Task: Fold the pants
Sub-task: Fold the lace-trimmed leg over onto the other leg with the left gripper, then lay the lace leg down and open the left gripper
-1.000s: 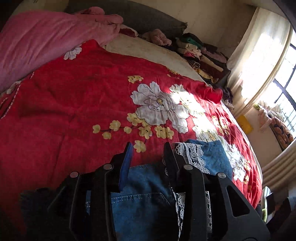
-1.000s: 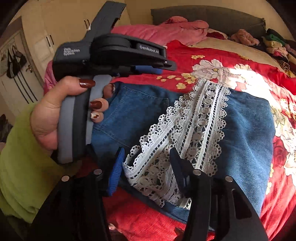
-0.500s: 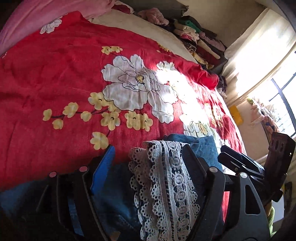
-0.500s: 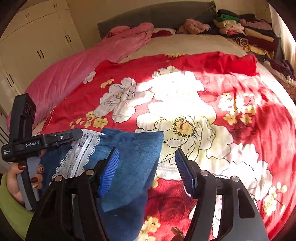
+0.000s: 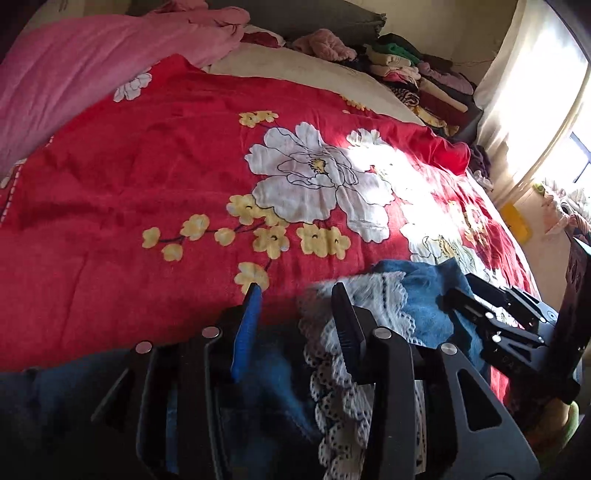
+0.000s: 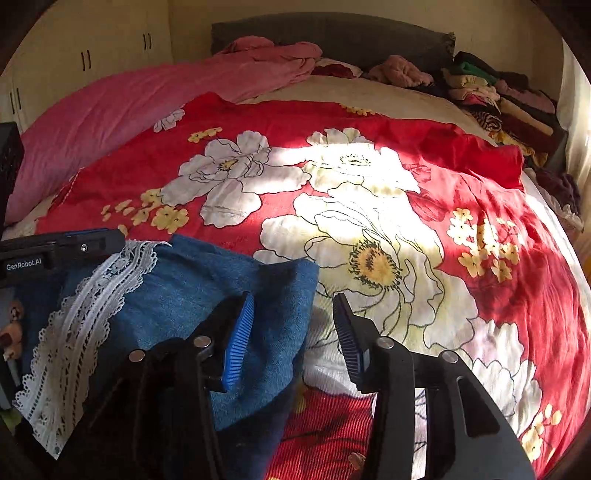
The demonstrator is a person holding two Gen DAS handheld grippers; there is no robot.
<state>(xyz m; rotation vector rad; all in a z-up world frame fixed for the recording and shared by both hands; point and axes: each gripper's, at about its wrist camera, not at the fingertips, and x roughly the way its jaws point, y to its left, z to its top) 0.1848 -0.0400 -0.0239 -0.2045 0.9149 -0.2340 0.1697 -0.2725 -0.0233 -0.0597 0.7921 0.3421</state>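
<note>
red floral bedspread (image 6: 369,177), pink quilt (image 6: 147,96), stacked clothes (image 6: 491,92) by the headboard (image 6: 332,33)

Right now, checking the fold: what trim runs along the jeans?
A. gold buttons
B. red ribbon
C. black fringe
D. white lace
D: a strip of white lace lies along the blue jeans on the red floral bedspread.
</note>
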